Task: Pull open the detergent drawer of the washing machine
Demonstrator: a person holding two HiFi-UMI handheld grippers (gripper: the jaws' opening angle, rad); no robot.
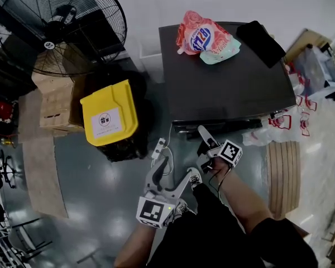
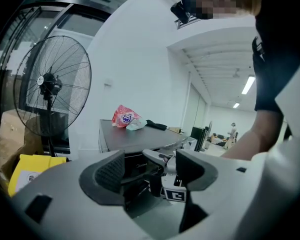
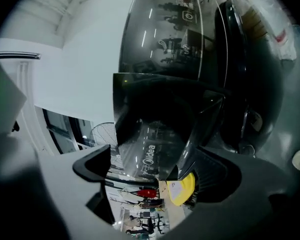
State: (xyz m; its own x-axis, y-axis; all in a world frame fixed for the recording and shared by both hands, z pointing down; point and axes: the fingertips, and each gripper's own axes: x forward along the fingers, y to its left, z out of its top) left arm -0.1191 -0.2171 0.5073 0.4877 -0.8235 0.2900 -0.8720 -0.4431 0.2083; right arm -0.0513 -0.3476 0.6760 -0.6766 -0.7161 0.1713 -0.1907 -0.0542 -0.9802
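Now the right claw (image 3: 155, 176) is gaping wide at the drawer (image 3: 152, 151) front, lying at its twelve o'clock. Closing squarely, then pulling straight back, is looking wisest; the left claw (image 2: 150, 170) is idling open.

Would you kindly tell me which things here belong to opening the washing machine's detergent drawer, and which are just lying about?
For the job: washing machine, its detergent drawer front, right gripper, jaws open.
Lying about: detergent pouch, black object, yellow bin, fan, cardboard boxes.
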